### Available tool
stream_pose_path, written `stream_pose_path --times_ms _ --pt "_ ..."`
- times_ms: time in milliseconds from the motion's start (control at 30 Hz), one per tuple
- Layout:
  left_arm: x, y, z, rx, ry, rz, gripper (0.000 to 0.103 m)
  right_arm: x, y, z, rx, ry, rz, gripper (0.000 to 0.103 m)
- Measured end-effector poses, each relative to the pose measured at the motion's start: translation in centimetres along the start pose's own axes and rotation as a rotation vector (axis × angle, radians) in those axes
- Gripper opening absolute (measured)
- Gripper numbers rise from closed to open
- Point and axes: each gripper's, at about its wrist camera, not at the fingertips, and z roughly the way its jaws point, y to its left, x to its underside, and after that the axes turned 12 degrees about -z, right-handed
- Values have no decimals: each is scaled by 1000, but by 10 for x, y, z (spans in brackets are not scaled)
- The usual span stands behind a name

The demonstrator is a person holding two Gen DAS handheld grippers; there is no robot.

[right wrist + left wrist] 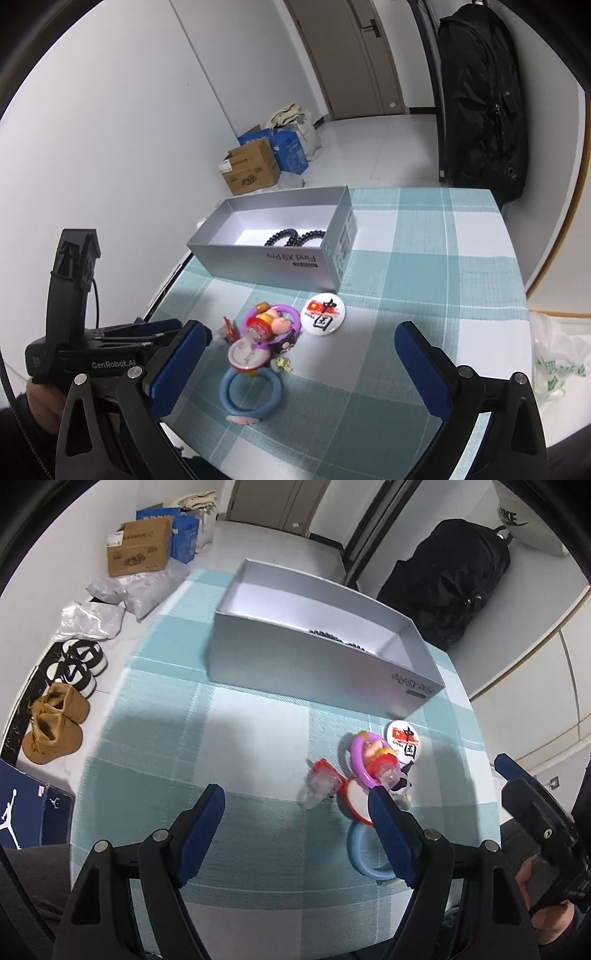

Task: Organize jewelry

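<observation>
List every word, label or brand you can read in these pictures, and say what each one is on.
"Find X9 Pro": side of the grey box, seen upside down.
"GenRobot.AI": body of the left tool.
"CHINA" plus two large Chinese characters: round white badge.
"NIKE", partly cut off: white bag.
Jordan jumpman logo: blue shoebox.
Cardboard carton print: too blurred to read.

Both grippers [297,805] [301,341] had black frames, blue textured pads [177,363], silver screws; one bore white "GenRobot.AI" lettering.
</observation>
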Motion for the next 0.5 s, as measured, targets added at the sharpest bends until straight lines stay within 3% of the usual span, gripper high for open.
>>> stream_pose_path --times_ms 67,200,500 --pt "0 -2 2 19 9 1 75 1 2 0 2 3 -10 103" --pt "-1 -8 7 21 26 21 58 2 3 0 7 5 -20 103" --pt "2 -17 12 18 41 64 49 3 1 0 8 6 -11 103"
